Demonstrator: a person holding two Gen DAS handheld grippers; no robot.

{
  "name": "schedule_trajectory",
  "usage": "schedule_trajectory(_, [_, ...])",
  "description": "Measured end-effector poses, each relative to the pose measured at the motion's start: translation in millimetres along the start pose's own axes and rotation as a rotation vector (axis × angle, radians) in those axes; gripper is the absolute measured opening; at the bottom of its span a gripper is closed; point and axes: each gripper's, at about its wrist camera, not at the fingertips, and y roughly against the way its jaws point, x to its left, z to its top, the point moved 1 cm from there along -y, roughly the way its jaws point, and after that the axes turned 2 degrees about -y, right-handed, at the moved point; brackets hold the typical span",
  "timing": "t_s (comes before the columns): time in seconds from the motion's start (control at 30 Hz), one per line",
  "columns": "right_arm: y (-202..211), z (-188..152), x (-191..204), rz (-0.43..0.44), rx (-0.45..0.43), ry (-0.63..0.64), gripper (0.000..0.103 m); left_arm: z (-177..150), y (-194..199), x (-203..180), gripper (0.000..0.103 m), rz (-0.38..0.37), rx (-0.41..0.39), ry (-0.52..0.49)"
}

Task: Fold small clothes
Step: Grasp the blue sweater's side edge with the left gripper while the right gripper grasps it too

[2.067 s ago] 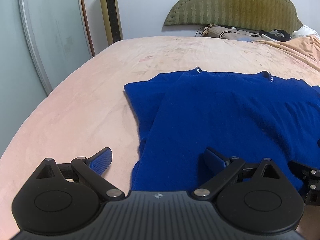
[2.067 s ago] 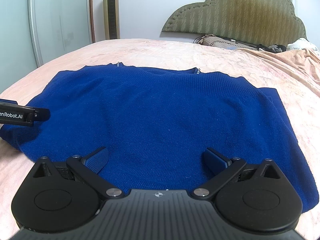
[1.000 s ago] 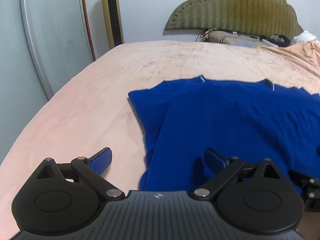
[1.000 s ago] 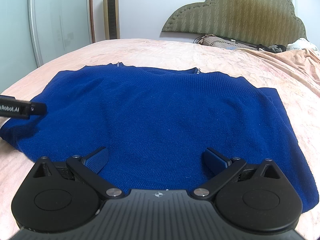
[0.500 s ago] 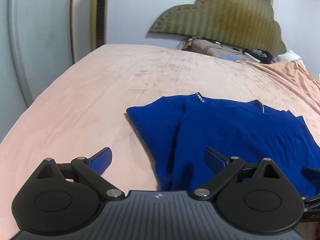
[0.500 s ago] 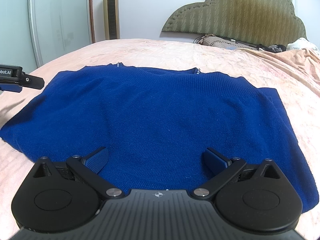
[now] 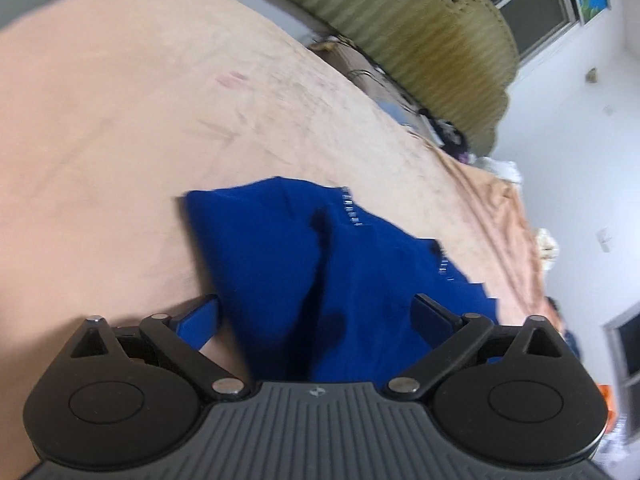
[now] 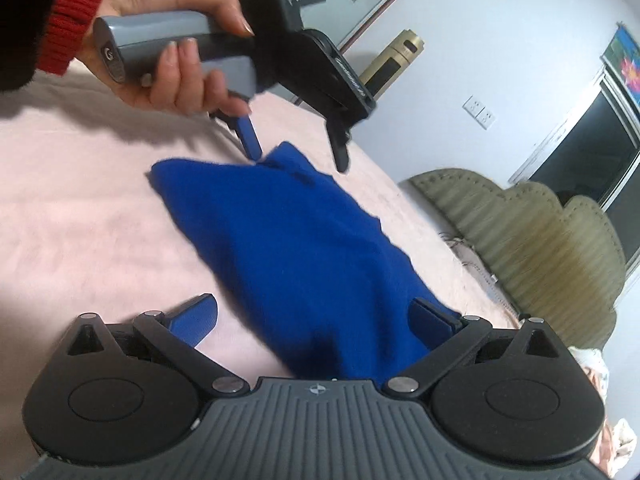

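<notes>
A blue knit sweater [image 7: 288, 272] lies on the pink bed, with one side folded in; it also shows in the right wrist view [image 8: 296, 248]. My left gripper [image 7: 316, 316] is open, its jaws wide apart over the sweater's near edge. In the right wrist view the left gripper [image 8: 298, 152] is held by a hand and points down at the sweater's far corner, one blue pad [image 8: 249, 138] just touching the cloth. My right gripper [image 8: 316, 316] is open, tilted, with the sweater's near end between its jaws. Both views are motion-blurred.
The pink bed cover [image 7: 120, 128] spreads to the left. A green padded headboard [image 7: 420, 52] stands at the far end, with pillows and clutter below it. A gold tower fan [image 8: 394, 60] stands by the white wall.
Both grippers have swung and rolled sharply. The sweater now looks narrower and bunched. The left gripper has risen to the sweater's far corner in the right wrist view.
</notes>
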Motion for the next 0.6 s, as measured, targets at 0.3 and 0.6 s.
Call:
schedule_trajectory(0.3, [-54,31,2,-0.045,-0.004,-0.042,0.095,23,-47,-23,0.102,0.031,-0.014,-0.078])
schedule_trajectory(0.6, [-63,35,10,0.058,0.007,-0.025,0.014,32,-67,-37,0.021,0.195,0.017,-0.148])
